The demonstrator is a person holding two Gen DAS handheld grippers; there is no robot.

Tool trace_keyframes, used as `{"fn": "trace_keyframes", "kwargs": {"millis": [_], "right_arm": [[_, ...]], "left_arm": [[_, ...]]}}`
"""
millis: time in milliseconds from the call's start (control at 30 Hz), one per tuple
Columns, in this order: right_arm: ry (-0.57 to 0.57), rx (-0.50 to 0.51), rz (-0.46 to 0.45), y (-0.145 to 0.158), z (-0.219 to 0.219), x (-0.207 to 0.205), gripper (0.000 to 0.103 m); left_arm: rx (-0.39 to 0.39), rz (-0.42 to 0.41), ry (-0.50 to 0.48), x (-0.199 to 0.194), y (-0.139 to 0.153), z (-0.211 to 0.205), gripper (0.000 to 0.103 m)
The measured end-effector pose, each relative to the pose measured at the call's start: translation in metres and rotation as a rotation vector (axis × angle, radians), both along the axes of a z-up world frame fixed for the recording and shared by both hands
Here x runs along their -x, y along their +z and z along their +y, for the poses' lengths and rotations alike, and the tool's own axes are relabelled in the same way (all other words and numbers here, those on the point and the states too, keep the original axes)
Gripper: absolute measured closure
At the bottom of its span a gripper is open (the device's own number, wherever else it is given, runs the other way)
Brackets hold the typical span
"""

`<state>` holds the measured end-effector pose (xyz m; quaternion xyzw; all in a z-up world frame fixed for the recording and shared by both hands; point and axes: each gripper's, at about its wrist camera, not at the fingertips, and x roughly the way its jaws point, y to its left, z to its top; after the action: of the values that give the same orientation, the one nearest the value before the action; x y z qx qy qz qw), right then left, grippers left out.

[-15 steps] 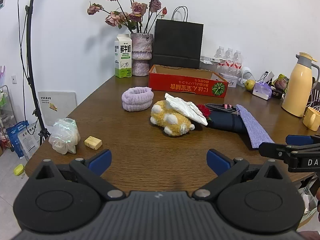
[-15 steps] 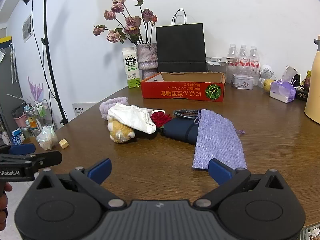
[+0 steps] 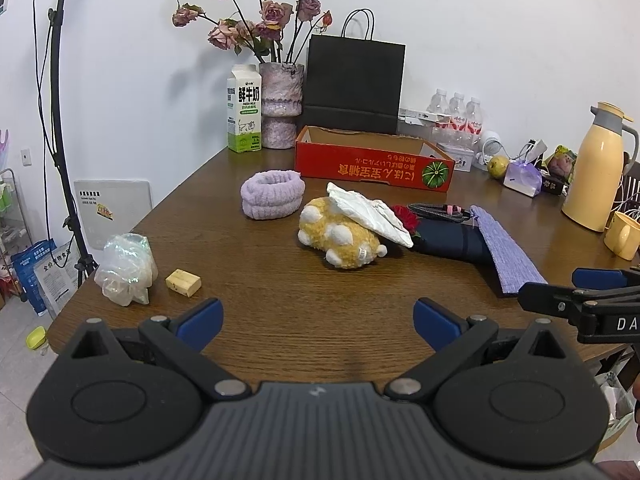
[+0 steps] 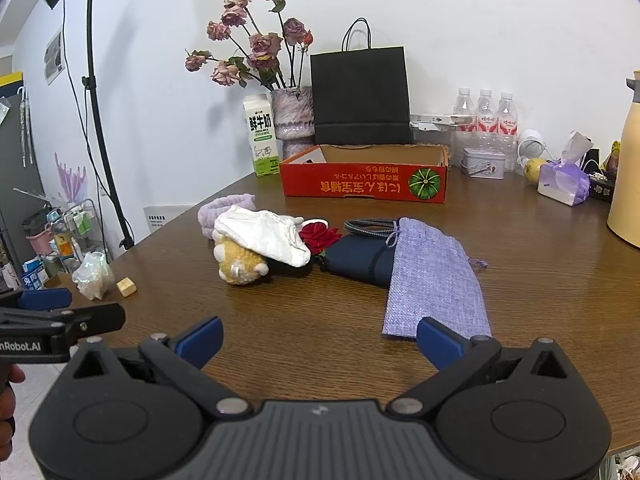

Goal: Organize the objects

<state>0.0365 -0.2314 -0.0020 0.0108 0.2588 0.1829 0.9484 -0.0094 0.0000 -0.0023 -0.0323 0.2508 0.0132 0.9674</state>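
Nothing has shifted since the earlier frames: both grippers hover at the near edge of the desk (image 3: 320, 312) in the same pose, and every item lies where it lay.

The left gripper (image 3: 318, 316) stands with its jaws spread wide, blue pads well apart, nothing between them and nothing touched. The right gripper (image 4: 319, 338) is the same: jaws fully apart, empty, above bare wood. In the right view its right pad sits just in front of the near end of the purple pouch (image 4: 434, 280), but contact cannot be told. Each gripper shows in the other's view, the right one at 3 o'clock in the left view, the left one at 9 o'clock in the right view.

From the left gripper, going outward: at 10 o'clock, near the desk's left edge, a crumpled plastic bag (image 3: 126, 270) with a small yellow block (image 3: 183, 281) just beside it. At 12 o'clock, mid-desk, a yellow plush toy (image 3: 340, 240) lies on its side with a white cloth (image 3: 370, 216) draped over it. Touching that at 1 o'clock are a red rose (image 3: 406, 216) and a dark blue pouch (image 3: 452, 242), with the purple pouch overlapping the pouch's right end and a coiled cable (image 3: 436, 212) just behind. At 11 o'clock, beyond the toy, sits a lilac headband (image 3: 272, 196).

Farther back, at 12 o'clock, stands the open red box (image 3: 374, 168). Behind it against the wall are a milk carton (image 3: 244, 110), a vase (image 3: 280, 104) of dried flowers and a black bag (image 3: 354, 84). At 2 o'clock stand a yellow flask (image 3: 596, 168) and a yellow mug (image 3: 624, 236).
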Motion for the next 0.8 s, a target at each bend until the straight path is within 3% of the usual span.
{"fn": "trace_keyframes", "kwargs": {"millis": [800], "right_arm": [[-0.001,-0.002,-0.004,-0.0005,-0.0010,0.0023,0.000]], "left_arm": [[0.000,0.002,0.002,0.0021,-0.0006,-0.0021,0.000]]}}
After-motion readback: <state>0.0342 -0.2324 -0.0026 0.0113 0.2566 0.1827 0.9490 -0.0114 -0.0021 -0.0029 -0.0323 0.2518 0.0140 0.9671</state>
